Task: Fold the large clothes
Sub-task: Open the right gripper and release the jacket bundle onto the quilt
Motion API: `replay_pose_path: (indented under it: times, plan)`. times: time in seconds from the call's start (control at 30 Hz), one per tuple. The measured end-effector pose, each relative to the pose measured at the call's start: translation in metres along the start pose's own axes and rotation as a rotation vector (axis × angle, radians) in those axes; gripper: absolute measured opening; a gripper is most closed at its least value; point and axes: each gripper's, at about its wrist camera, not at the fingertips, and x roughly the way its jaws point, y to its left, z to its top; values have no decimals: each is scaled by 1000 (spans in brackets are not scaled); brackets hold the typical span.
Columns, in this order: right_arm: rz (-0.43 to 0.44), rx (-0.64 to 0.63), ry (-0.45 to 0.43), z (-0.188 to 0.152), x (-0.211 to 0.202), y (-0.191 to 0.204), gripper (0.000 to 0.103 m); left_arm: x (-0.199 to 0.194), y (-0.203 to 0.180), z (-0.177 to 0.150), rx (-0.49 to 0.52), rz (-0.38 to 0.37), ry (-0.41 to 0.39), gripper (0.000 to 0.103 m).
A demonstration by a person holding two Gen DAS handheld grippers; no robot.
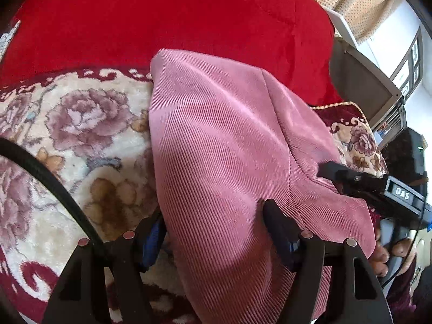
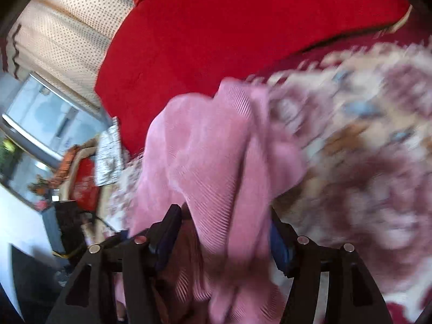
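- Pink corduroy garment [image 1: 221,145] lay draped over floral blanket [image 1: 81,135], just before red cover [image 1: 175,21].
- Sat between parted fingers of left gripper [image 1: 213,224] and right gripper [image 2: 224,226]; pads' contact unclear.
- Judged mid-fold, releasing; next, regrasp an edge.

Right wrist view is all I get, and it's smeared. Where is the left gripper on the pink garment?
Observer: The left gripper straddles the near edge of the pink garment, with its jaws wide and the cloth between them not pinched.
Operator: Is the far part flat?
Observer: It is mostly smooth, with one long crease, and lies on the floral blanket.
Operator: And my right gripper?
Observer: The right gripper has its tip at the garment's right edge.
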Motion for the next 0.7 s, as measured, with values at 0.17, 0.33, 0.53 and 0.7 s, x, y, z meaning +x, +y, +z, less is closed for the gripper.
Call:
replay_pose_path:
  times: [0.17,0.33,0.53,0.7]
  plan:
    - [-25,-117,-139,15,-51,18,65,-17,0,-3,-4,2,-84,72]
    - [20,-208,-97,40,-27,67,59,-25,0,8,5,31,-177,72]
    - [-107,-131,130,54,78,38,47,24,16,9,-52,66,2,76]
    - [-84,-96,91,54,52,39,46,13,26,5,-90,32,-11,76]
